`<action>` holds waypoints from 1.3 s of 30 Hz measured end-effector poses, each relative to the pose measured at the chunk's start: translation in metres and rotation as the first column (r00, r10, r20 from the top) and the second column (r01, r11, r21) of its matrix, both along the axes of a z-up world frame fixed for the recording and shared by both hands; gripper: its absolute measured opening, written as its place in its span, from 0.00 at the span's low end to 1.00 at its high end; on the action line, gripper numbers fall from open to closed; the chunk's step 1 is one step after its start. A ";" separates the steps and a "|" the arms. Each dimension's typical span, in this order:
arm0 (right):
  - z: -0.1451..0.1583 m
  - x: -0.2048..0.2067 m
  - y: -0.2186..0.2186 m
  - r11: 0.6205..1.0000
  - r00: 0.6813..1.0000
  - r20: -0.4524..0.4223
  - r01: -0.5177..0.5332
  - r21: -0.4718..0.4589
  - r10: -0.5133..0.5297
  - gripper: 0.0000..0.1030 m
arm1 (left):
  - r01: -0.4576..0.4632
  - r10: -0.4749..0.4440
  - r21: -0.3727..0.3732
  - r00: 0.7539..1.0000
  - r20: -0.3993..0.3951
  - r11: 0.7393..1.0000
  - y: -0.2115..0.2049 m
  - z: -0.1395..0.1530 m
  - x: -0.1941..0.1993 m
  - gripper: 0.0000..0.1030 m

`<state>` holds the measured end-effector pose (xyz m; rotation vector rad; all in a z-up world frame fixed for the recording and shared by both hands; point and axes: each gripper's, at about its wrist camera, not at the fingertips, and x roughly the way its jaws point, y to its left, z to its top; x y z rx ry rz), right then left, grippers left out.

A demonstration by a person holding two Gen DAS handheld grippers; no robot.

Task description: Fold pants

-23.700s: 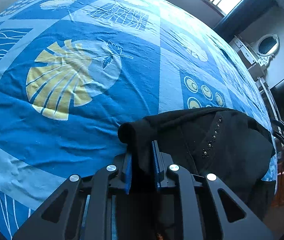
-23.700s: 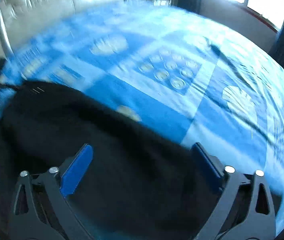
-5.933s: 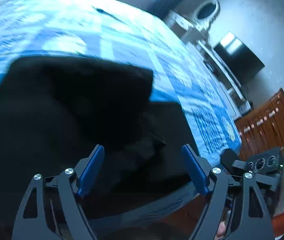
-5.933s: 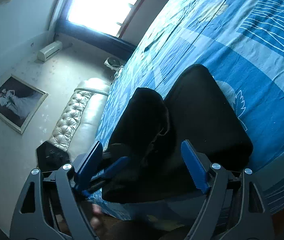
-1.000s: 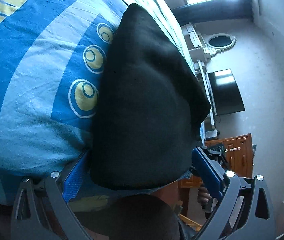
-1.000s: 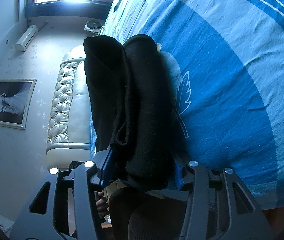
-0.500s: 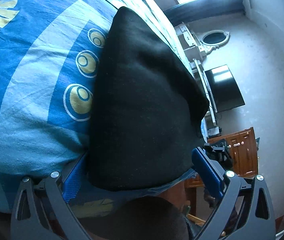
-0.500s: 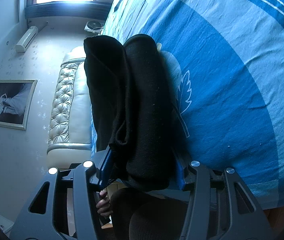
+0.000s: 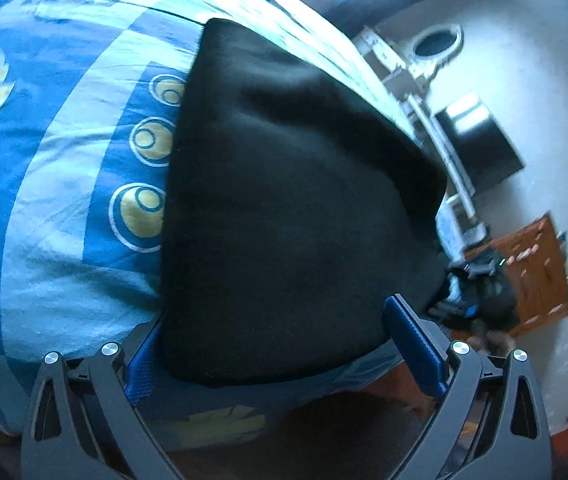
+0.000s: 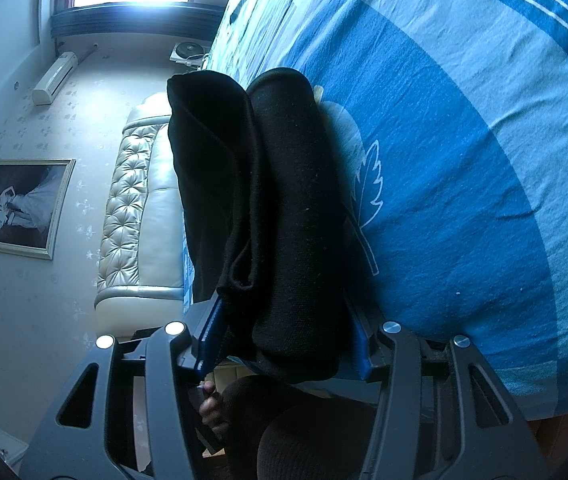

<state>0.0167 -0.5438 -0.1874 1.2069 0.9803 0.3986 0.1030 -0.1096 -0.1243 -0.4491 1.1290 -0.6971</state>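
Black pants (image 9: 296, 208) folded into thick multi-layer bundle, lying near bed edge on blue patterned bedspread (image 9: 56, 184). Bundle covers part of yellow circle motifs (image 9: 142, 212) in left wrist view; sits beside white leaf print (image 10: 368, 184) in right wrist view.

Left hand-held gripper (image 9: 284, 344): jaws spread wide, straddling near end of bundle, blue pads (image 9: 412, 336) on either side. Contact with cloth not resolvable; no visible squeeze. Slight blur in that view.

Right hand-held gripper (image 10: 280, 340): jaws drawn in around end of stack, pinching folded layers between blue pads (image 10: 210, 332). Looks like a real clamp, fabric bulging past the pads.

Right wrist view shows two rolled folds side by side, loose hem edge (image 10: 240, 276) tucked between them. Tufted headboard (image 10: 136, 216) and framed picture (image 10: 24, 208) behind; television (image 9: 480, 140) and wooden cabinet (image 9: 532, 272) off left side.

Handling estimate: soft knit-like cloth, light, zero stiffness, grippy rather than slick, not fragile. Layers likely to slide against each other and unroll if held by top ply only. Best hold: across full thickness at folded end, all layers inside the pads, both ends supported when lifting or shifting. Avoid grabbing loose hem alone.

Task looks close to done; remaining work likely squaring up and release.
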 end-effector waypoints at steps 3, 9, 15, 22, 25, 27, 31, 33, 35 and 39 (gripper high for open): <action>0.000 0.000 0.000 1.000 1.000 0.000 0.000 0.000 0.000 0.50 | -0.011 0.010 -0.052 1.000 -0.017 0.999 0.008 -0.004 0.004 0.95; 0.000 0.000 0.000 1.000 1.000 0.001 0.000 -0.001 0.000 0.50 | -0.015 0.012 -0.082 0.999 -0.035 0.996 0.011 -0.005 0.006 0.95; -0.001 0.001 0.000 1.000 1.000 0.001 0.000 -0.001 0.000 0.50 | 0.002 -0.004 -0.060 1.000 -0.026 0.998 0.006 -0.003 0.005 0.95; 0.001 0.002 0.000 1.000 1.000 0.002 0.000 -0.002 0.000 0.50 | 0.015 -0.014 -0.056 1.000 0.005 0.998 0.006 -0.003 0.001 0.95; 0.001 0.002 0.000 1.000 1.000 0.002 0.000 -0.001 0.000 0.50 | 0.015 -0.015 -0.026 0.999 0.028 1.000 0.002 -0.001 -0.002 0.94; 0.001 0.002 0.000 1.000 1.000 0.002 0.000 -0.001 0.000 0.50 | 0.013 -0.013 -0.008 0.999 0.036 1.000 0.000 0.000 -0.003 0.94; 0.001 0.003 0.000 1.000 1.000 0.003 0.000 -0.002 0.000 0.50 | 0.035 -0.036 0.027 0.999 0.024 0.999 -0.009 0.003 -0.001 0.94; 0.002 0.003 -0.001 1.000 1.000 0.004 0.001 0.000 -0.001 0.50 | 0.010 -0.010 0.007 1.000 -0.028 1.000 -0.007 0.003 0.004 0.95; 0.002 0.004 -0.001 1.000 1.000 0.005 0.002 0.000 -0.002 0.50 | -0.012 0.010 -0.039 0.998 -0.059 0.999 0.000 0.001 0.006 0.95; 0.001 0.004 -0.001 1.000 1.000 0.006 0.001 0.001 -0.001 0.51 | -0.022 0.019 -0.067 0.998 -0.052 0.997 0.002 -0.002 0.005 0.92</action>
